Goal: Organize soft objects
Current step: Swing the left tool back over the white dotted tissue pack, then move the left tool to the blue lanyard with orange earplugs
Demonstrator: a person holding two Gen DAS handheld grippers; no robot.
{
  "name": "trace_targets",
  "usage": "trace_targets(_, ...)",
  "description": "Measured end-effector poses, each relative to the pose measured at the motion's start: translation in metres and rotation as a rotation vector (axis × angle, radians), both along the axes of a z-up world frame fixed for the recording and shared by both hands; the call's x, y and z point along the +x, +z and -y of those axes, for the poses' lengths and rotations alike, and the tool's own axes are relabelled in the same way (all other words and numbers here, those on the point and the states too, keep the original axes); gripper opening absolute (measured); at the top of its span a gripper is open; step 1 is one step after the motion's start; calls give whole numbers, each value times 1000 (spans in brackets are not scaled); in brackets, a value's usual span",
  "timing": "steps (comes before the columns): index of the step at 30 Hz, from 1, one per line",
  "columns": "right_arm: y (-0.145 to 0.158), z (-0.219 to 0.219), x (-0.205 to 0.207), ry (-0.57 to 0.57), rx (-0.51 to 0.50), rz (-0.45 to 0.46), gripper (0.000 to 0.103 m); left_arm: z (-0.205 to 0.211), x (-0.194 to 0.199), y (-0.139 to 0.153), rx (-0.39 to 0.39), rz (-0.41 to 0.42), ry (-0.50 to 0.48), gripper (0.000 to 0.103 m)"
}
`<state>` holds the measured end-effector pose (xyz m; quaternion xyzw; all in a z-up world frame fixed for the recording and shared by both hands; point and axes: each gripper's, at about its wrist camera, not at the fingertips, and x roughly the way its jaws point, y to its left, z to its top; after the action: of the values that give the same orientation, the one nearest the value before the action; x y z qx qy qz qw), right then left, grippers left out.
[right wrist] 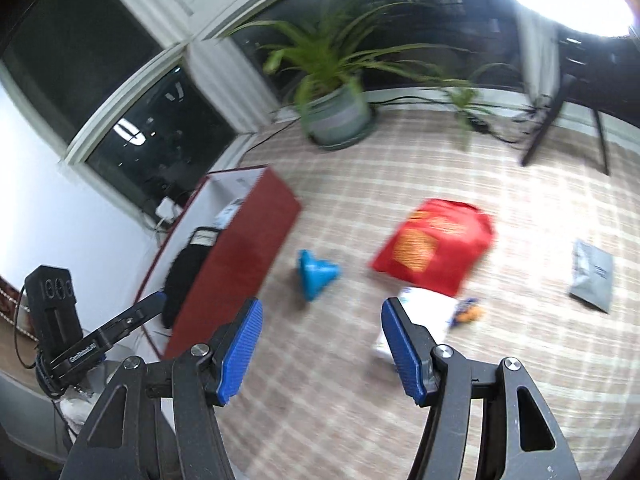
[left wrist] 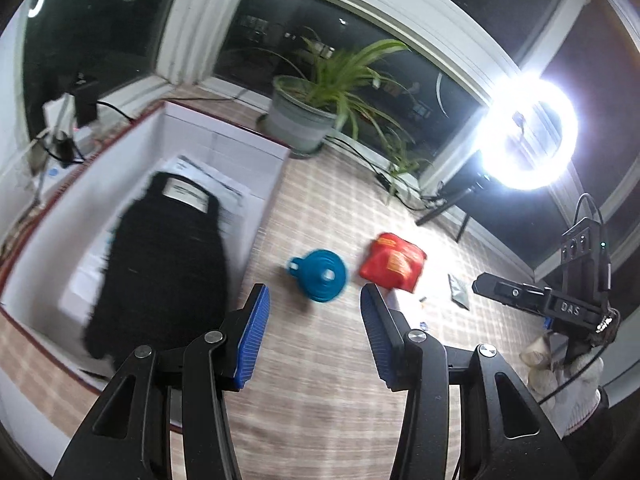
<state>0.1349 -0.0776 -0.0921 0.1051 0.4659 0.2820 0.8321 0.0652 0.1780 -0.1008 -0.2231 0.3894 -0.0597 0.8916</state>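
Observation:
A black fuzzy soft item (left wrist: 160, 264) with a white label lies inside the open red-sided box (left wrist: 224, 140); it also shows in the right wrist view (right wrist: 186, 276), inside the box (right wrist: 240, 248). On the checked carpet lie a blue funnel-like object (left wrist: 320, 274) (right wrist: 316, 274), a red pouch (left wrist: 392, 262) (right wrist: 436, 240), a white packet (right wrist: 420, 316) and a grey pouch (right wrist: 592, 276). My left gripper (left wrist: 314, 332) is open and empty above the carpet beside the box. My right gripper (right wrist: 322, 348) is open and empty above the carpet.
A potted plant (left wrist: 308, 108) (right wrist: 336, 108) stands by the dark window. A bright ring light (left wrist: 528, 132) on a tripod stands at the right. Cables run along the window edge. The other gripper shows at the right edge (left wrist: 560, 304) and at the left edge (right wrist: 80, 344).

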Motion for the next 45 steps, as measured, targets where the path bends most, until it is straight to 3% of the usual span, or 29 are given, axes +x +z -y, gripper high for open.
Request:
trace_targets(9,-25,63,10,-62,16,-58,58,63,19,-15,-12,-47,-108,46)
trace_targets(16,-37,107,17,-108,48,-77,58,113,53,-33,66,-89,-167,45)
trace_targets(19,-43,126,18,-131,58,-86,58,130,69,-43,131,-120,-180,22)
trace_targets(24,-53,157,16,-178,87,-102,58,145,90,-63,153,-196,-203,15)
trace_targets(36,-72,198,12,-255,127,-143,58,187,111,-80,200,-261,-328,15)
trace_targets(41,-75,202,10,-266,132,-148,58,213,111,-80,190,-250,-388,15)
trace_targets(45,-78,204,11,-271,133,-158,58,235,113,-82,139,-247,-435,15)
